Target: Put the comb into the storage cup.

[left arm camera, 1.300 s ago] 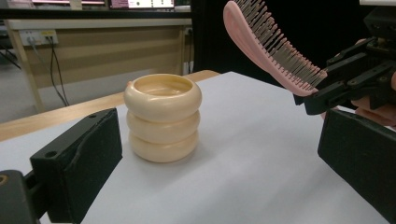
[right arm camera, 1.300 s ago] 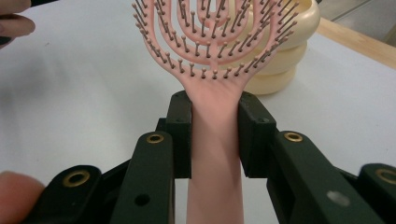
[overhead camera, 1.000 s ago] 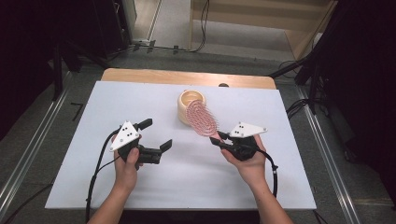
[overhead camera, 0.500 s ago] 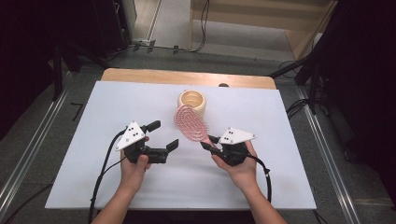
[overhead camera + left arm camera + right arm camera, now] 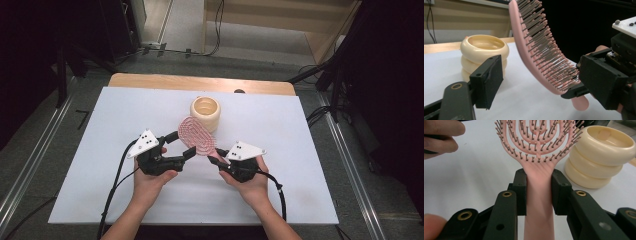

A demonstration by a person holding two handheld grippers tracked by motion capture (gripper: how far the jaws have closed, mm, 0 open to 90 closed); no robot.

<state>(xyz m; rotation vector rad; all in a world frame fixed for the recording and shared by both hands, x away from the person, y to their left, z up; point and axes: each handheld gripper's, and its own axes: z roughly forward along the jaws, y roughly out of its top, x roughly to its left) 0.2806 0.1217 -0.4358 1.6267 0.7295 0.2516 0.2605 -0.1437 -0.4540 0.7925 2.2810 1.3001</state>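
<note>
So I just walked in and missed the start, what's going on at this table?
A person works with a two-jaw gripper in each hand. The right gripper is shut on the handle of a pink hairbrush, holding it raised above the white table, just in front of a cream ridged pot. The left gripper has its jaws either side of the brush head; they have just been closing but do not press on it yet.

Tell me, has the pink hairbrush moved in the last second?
Yes. In the high view the pink hairbrush, held in the right claw, has shifted left and toward the person, off the cream holder.
</note>
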